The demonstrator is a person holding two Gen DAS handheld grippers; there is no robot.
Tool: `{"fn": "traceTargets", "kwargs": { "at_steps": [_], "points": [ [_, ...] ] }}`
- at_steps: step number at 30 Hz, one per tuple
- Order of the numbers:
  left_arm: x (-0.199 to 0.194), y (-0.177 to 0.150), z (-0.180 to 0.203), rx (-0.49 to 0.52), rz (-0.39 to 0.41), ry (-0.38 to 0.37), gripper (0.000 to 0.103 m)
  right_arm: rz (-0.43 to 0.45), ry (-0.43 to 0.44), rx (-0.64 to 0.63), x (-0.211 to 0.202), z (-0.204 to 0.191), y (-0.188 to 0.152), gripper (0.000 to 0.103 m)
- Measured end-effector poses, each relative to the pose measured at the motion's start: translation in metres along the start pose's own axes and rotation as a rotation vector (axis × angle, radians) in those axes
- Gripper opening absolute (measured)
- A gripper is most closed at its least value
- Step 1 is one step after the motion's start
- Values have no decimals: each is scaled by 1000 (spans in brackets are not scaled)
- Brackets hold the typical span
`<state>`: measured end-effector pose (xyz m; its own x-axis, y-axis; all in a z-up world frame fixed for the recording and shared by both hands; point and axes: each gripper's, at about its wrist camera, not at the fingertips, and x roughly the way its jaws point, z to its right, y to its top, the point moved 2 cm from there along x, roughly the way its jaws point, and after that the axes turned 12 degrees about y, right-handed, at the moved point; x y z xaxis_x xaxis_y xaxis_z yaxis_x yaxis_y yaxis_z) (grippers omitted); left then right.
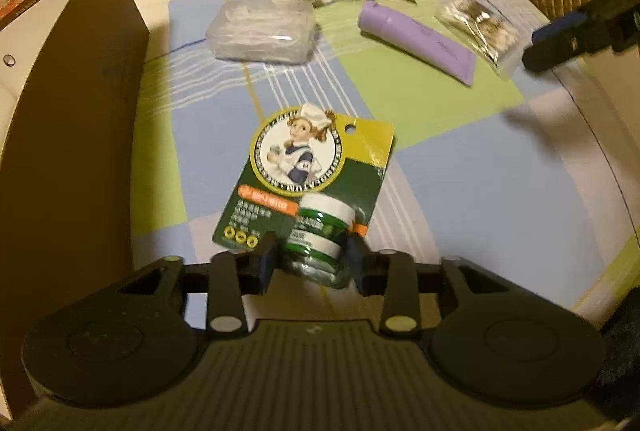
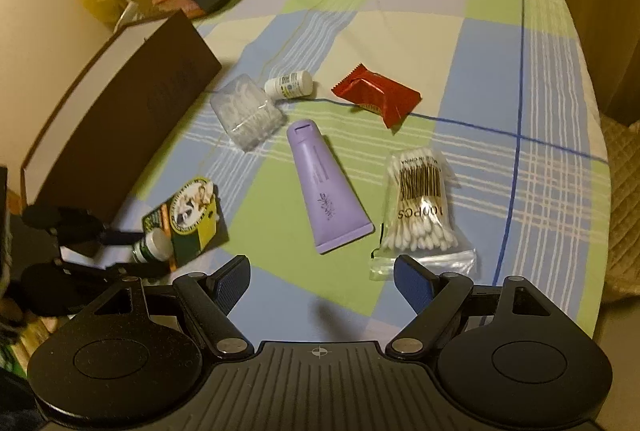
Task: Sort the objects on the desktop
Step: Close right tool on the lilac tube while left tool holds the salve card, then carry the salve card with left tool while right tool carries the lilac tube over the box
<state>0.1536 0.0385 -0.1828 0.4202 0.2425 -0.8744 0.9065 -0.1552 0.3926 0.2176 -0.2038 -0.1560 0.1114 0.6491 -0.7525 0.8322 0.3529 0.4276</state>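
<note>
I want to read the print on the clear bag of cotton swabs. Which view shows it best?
The right wrist view: the clear bag of cotton swabs lies whole and sharp, barcode and "100PCS" legible. The left wrist view shows it small, blurred, at the far right edge, print unreadable.

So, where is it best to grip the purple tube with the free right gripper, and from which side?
Probably across the purple tube near its narrow capped end, from above. It lies flat, widening toward the crimped end, and the open right gripper hovers just short of that end.
</note>
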Motion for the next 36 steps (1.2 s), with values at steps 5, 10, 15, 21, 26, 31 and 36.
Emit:
{"fn": "traceTargets", "kwargs": {
  "at_steps": [5, 10, 15, 21, 26, 31, 36],
  "points": [
    [6, 5, 1, 47, 26, -4, 34, -26, -29, -100, 11, -7, 6, 82],
    [8, 7, -3, 17, 14, -40, 27, -53, -45, -203, 27, -12, 20, 82],
    [-2, 5, -2, 16, 5, -44, 27, -72, -53, -286, 49, -15, 41, 82],
    [-19, 8, -10, -13, 14, -27, 27, -116, -68, -340, 79, -10, 64, 82],
    [-31, 9, -13, -31, 34, -17, 27, -168, -87, -363, 100, -8, 74, 50],
    [-39, 7, -15, -44, 46, -8, 27, -192, -123, -368, 110, -8, 69, 50],
    [-44, 6, -14, -45, 54, -4, 27, -199, -145, -400, 109, -15, 63, 32]
  ]
}}
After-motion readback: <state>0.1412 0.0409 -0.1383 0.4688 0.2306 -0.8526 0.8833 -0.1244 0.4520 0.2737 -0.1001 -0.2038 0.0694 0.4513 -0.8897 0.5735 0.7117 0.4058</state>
